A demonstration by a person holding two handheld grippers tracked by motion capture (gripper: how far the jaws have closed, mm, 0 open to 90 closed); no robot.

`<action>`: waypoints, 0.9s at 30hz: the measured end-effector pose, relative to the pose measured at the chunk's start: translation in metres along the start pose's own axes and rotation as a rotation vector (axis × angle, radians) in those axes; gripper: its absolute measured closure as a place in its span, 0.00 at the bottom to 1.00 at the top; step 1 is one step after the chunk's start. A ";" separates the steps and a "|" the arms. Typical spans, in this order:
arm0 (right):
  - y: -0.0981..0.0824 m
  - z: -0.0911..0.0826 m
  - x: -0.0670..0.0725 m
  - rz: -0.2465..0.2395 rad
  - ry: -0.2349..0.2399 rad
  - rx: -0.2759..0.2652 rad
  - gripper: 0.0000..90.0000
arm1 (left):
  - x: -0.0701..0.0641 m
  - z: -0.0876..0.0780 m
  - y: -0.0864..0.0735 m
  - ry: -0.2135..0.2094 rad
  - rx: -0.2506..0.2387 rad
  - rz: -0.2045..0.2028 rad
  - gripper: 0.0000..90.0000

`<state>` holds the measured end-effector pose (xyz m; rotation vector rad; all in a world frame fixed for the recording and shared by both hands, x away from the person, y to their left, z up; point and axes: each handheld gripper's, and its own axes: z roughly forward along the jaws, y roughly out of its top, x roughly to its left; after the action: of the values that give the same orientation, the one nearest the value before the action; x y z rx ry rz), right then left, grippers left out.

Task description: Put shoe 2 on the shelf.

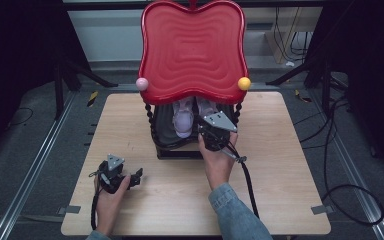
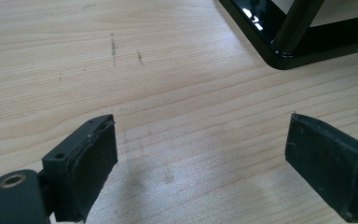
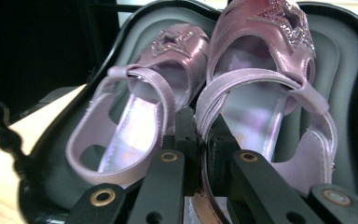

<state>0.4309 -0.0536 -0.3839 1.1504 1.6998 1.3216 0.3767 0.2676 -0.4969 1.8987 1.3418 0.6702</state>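
Jaws of the right gripper (image 1: 211,134) reach under the glossy red wavy tray top (image 1: 192,50), beside the left gripper (image 1: 117,175) resting idle on the wooden desk (image 1: 280,165). Left gripper view: jaws spread over bare wood. Right gripper view: jaws pinch the heel rim of the right-hand lilac patent sandal (image 3: 265,93) lying on the black lower shelf (image 3: 354,70); light, supple, likely slippery, so the stiff heel rim looks the best hold.
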 end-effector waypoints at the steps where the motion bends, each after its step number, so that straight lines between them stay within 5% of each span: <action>1: -0.001 0.003 0.000 -0.001 -0.008 0.004 0.96 | 0.000 0.000 0.000 0.000 -0.001 -0.001 0.09; 27: -0.016 0.028 0.008 -0.017 -0.053 0.018 0.96 | 0.000 0.000 0.001 -0.006 -0.001 0.000 0.10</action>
<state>0.4498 -0.0373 -0.4064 1.1685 1.6831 1.2572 0.3768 0.2676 -0.4964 1.8986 1.3377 0.6641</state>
